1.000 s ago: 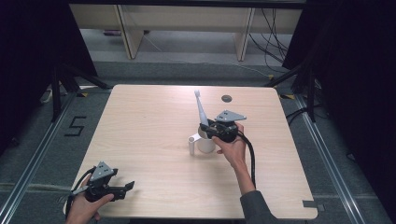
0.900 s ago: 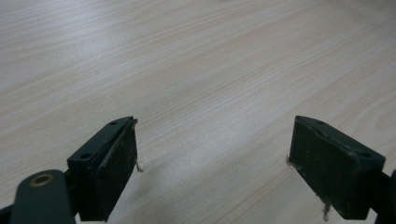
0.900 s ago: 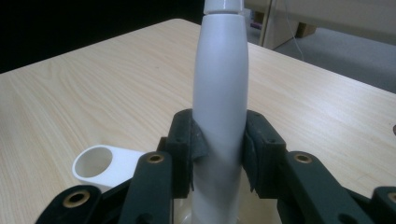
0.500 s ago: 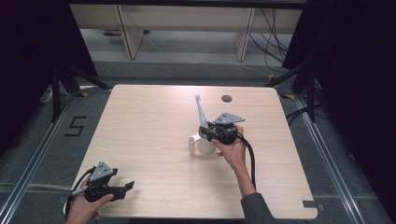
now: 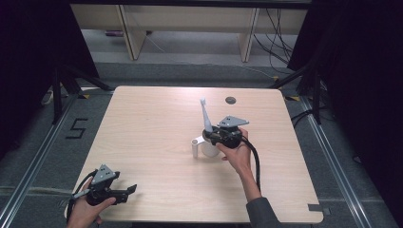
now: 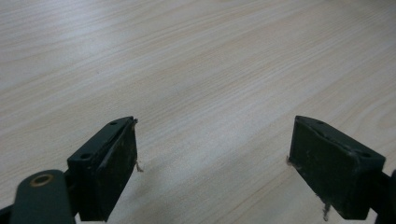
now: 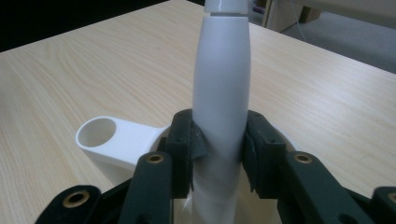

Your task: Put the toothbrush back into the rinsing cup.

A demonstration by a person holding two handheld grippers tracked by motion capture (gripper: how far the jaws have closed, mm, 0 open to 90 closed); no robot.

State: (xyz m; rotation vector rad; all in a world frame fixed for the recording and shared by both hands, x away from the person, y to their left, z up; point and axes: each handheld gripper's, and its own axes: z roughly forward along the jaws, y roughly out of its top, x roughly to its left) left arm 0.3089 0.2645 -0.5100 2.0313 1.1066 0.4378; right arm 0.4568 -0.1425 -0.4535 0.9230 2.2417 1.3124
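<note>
The toothbrush [image 7: 220,107] stands pinched between my right claw's [image 7: 219,149] jaws, its white handle upright and its lower end inside the white cup [image 5: 205,147] near the middle of the table [image 5: 152,128]. A holder ring [image 7: 97,134] juts from the cup's side (to the left as my right claw sees it). My left claw [image 5: 124,192], spread wide with nothing in it, hovers at the near left corner. Farther off, a small dark disc [image 5: 230,100] sits by the far edge.
</note>
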